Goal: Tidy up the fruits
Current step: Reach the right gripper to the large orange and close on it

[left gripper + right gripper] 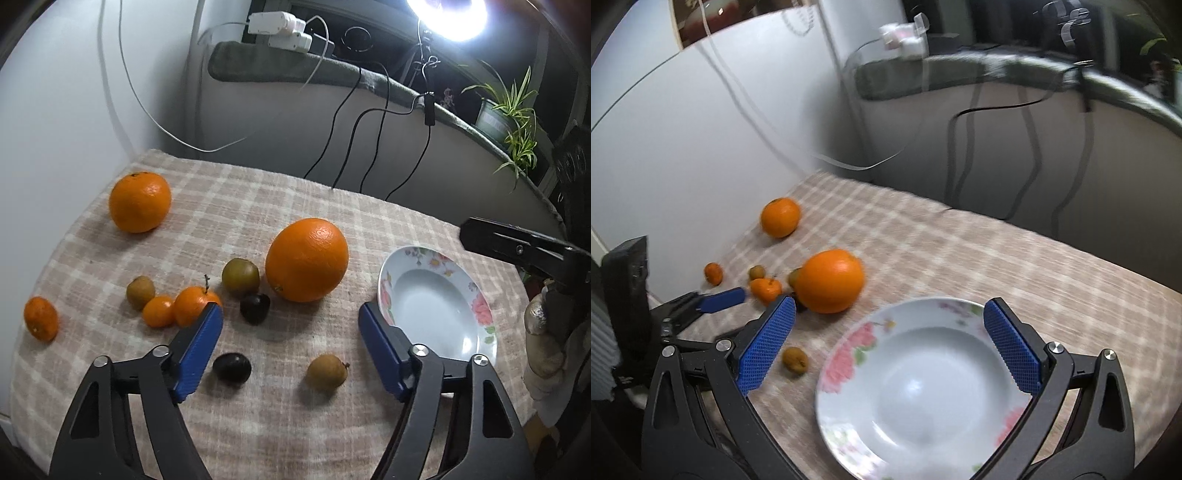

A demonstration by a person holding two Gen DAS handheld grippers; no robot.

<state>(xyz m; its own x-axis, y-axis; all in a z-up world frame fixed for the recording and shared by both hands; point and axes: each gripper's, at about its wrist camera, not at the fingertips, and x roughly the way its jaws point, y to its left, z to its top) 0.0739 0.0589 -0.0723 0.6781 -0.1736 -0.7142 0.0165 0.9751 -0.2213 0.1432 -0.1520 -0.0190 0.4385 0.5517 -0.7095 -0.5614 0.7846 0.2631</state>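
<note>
Fruit lies scattered on a checked cloth (pixel 229 221). A big orange (pixel 306 260) sits mid-table, and another orange (pixel 139 202) lies at the far left. Around them are small mandarins (pixel 159 311), greenish-brown fruits (pixel 240 276), two dark plums (pixel 232 367) and a brown longan-like fruit (pixel 327 373). My left gripper (pixel 290 312) hovers open above the plums and the brown fruit, holding nothing. A floral plate (pixel 484 310) stands empty at the right. My right gripper (pixel 890 302) is open over the plate (pixel 849 354) with nothing between its fingers. The big orange (pixel 829 280) lies just beyond its left finger.
A white wall (pixel 55 110) borders the table's left side. Black cables (pixel 351 140) hang behind the far edge below a ledge with a power strip (pixel 280 26). A ring light (pixel 447 14) and a potted plant (pixel 509 110) stand at the back right. A gloved hand (pixel 543 332) holds the right gripper.
</note>
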